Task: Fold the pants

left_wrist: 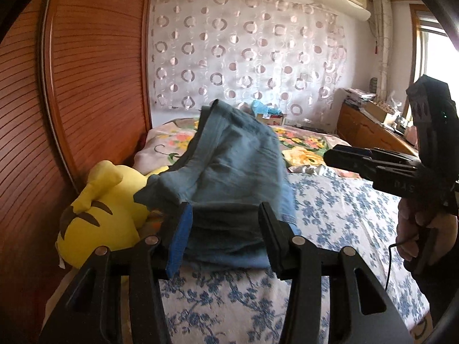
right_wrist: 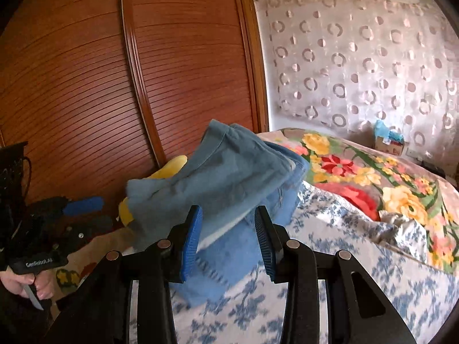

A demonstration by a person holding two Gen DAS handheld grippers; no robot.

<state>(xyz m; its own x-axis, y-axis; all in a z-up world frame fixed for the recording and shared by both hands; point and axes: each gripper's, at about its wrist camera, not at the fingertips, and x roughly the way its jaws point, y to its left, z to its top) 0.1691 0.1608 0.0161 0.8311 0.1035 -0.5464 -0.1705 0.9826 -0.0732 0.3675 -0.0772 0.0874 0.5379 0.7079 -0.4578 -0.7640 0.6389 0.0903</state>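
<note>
Here pants (left_wrist: 229, 166) lifted between both grippers' jaws

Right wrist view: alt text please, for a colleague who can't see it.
Folded blue pants sit in a heap on a blue-flowered bedsheet, just beyond the open right claw. A yellow plush toy peeks out behind them, against a wooden wardrobe.

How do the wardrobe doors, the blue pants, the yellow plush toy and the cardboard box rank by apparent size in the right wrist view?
1. wardrobe doors
2. blue pants, close to the camera, so they look bigger
3. yellow plush toy, mostly hidden behind the pants
4. cardboard box, far away, so true size unsure
</note>
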